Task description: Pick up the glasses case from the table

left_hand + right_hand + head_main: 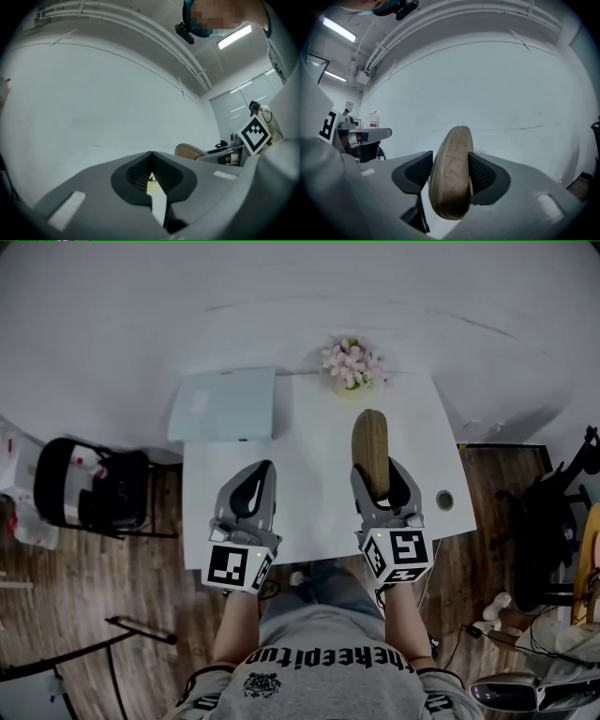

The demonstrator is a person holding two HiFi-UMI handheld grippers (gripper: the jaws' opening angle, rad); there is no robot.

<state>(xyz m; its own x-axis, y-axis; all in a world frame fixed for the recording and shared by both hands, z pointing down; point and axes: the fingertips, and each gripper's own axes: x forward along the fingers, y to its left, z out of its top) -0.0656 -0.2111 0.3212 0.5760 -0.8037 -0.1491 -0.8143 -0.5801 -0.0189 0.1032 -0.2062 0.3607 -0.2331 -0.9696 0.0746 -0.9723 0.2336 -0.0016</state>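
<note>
Pretty much done here as far as I can see. The right gripper [450,165] has the glasses case [451,173] clamped between its two pads. The jaws are spread fairly wide because the tan case sits edge-on between them, with the pads pressing on both flat sides. From the head view the case pokes out forward past the jaws over the white table [309,437], and it looks lifted clear of the top rather than resting on it, though I can't see the gap directly. The left gripper [251,486] hangs beside it over the near part of the table, jaws closed together with nothing in them. The flowers [352,362] and a flat white box [225,404] sit at the far edge, well apart from the action. What's left, I'd say, is just keeping the grip steady.
</note>
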